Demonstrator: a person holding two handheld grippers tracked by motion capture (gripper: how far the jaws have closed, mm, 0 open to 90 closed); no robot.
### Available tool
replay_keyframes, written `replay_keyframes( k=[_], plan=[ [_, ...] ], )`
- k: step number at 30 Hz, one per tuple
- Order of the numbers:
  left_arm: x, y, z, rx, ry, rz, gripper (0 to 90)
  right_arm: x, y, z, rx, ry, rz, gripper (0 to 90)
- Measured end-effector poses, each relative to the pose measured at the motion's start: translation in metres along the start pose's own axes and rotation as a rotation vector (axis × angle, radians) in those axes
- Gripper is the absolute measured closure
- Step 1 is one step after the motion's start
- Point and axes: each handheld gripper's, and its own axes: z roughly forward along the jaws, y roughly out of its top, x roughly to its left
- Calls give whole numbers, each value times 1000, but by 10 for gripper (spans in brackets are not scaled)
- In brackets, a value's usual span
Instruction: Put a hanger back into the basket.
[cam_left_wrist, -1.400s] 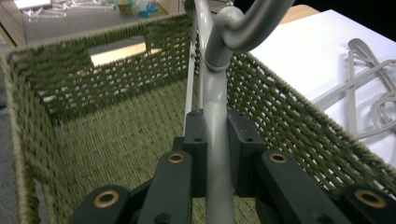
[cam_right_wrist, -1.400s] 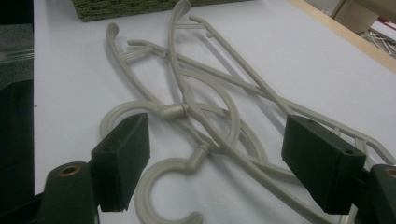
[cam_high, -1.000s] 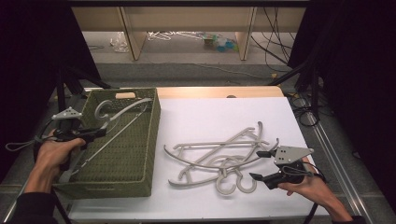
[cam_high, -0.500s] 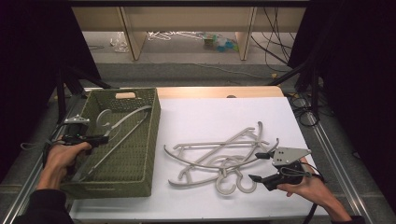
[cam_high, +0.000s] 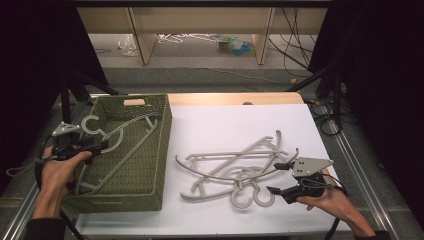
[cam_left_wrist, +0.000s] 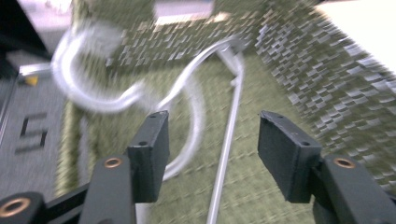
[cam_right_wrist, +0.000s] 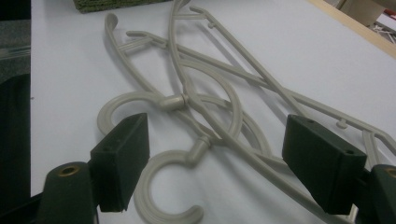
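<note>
My left gripper (cam_high: 102, 146) has just been opening its jaws; they stand apart with nothing pinched, and the grey hanger (cam_high: 117, 135) lies beyond them in the green woven basket (cam_high: 159, 150), its hook resting over the basket's left rim. My right gripper (cam_high: 279, 178) hovers open just beside the pile of hangers (cam_high: 235, 167) on the white table (cam_high: 225, 125), touching none. I read a "5" (cam_left_wrist: 31, 135) on the surface left of the basket.
</note>
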Motion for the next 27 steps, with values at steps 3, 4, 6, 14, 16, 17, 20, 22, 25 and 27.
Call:
replay_keyframes(
  k=[3, 4, 6, 14, 16, 17, 20, 22, 25, 27],
  plan=[
    [-17, 4, -12, -47, -32, 15, 369, -1, -2, 1, -8, 0, 8, 235],
    [-26, 5, -17, -62, -48, 30, 357, -1, -3, 2, -11, -1, 9, 235],
    [-43, 7, -23, -81, -61, 62, 344, 0, -3, 2, -10, -2, 9, 232],
    [-119, 0, -43, -141, -200, 138, 278, -2, -3, -1, -32, -7, 11, 224],
    [-135, -5, -41, -156, -241, 172, 241, -2, -3, -1, -35, -9, 11, 223],
    [-142, -7, -40, -154, -261, 175, 228, -2, -3, -1, -37, -11, 10, 223],
    [-162, -16, -37, -172, -309, 165, 224, -1, -3, -2, -30, -16, 11, 222],
    [-174, -20, -35, -187, -343, 173, 224, -1, -3, -3, -31, -18, 13, 222],
    [-197, -31, -32, -217, -359, 225, 223, -2, -3, -3, -31, -23, 14, 221],
    [-209, -37, -29, -215, -389, 224, 217, -2, -4, -3, -37, -24, 11, 221]
  ],
)
